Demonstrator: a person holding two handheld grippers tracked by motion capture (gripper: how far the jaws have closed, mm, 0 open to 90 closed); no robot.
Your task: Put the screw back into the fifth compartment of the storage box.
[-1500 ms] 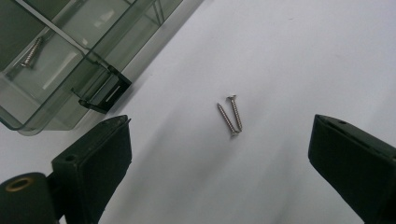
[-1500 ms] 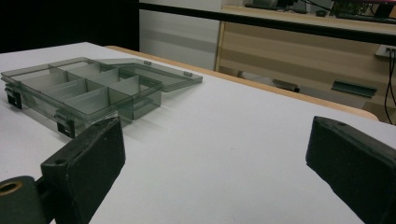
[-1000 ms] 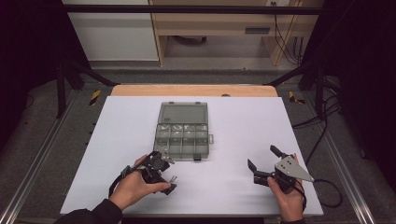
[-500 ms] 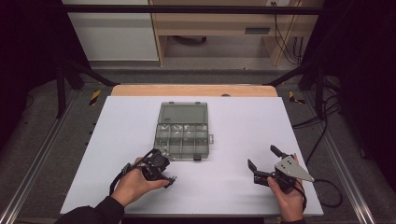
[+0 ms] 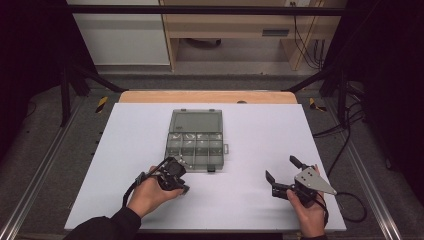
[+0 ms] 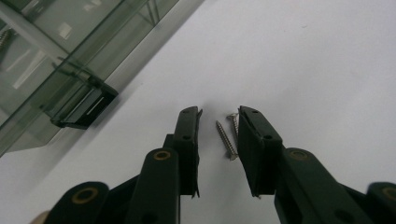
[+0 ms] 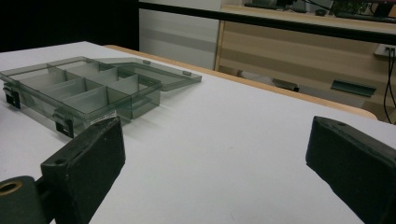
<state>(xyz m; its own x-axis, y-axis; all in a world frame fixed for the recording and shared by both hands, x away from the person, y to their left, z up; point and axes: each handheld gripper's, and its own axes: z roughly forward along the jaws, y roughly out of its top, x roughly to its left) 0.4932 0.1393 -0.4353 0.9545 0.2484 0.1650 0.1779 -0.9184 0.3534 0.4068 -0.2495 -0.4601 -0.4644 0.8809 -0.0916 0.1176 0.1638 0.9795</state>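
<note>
My left gripper [image 6: 218,133] jaws have just been closing, not yet pinching; screw [image 6: 226,139] lies between them at frame centre, lengthwise along them.

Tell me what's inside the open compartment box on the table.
The compartment box holds a screw in one far compartment; nearer compartments look empty. The left gripper covers its near corner in the high view.

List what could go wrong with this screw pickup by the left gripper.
1. Two screws lie between the left gripper pads, which have just been closing; one may slip out or both get pinched.
2. The screws lie flat on the white table, so the pads may push them aside rather than lift them.
3. The open organizer box latch sits close by; a careless lift might knock it.
</note>
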